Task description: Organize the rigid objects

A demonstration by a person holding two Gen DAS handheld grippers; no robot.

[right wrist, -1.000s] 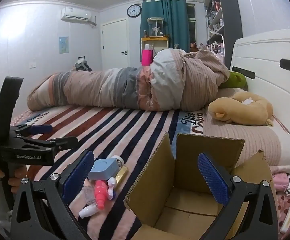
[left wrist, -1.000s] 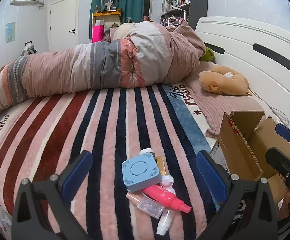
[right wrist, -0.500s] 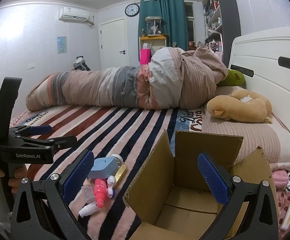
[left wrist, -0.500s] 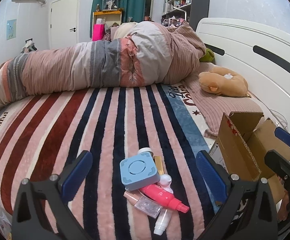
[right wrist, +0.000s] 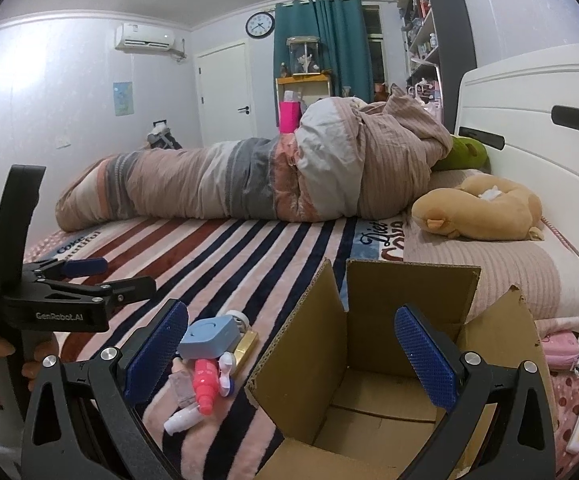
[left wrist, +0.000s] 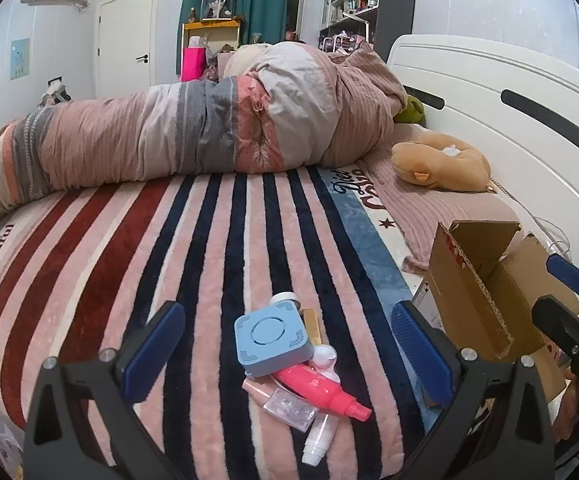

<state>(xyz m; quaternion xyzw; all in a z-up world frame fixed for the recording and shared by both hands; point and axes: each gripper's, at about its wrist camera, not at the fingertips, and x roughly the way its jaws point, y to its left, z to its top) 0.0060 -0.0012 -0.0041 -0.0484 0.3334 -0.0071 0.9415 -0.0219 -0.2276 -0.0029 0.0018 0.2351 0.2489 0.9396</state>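
Both my grippers, left [left wrist: 285, 354] and right [right wrist: 291, 350], are wide open, holding nothing. The cardboard box [right wrist: 389, 364] at lower right looks bare inside; the bottles [left wrist: 313, 388] are piled beside it, lower center.

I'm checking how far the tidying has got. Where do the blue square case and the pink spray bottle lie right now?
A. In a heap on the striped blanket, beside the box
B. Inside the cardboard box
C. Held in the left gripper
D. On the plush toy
A: the blue square case and pink spray bottle lie heaped on the striped blanket, left of the cardboard box, whose visible inside is bare; the left gripper is open above them.
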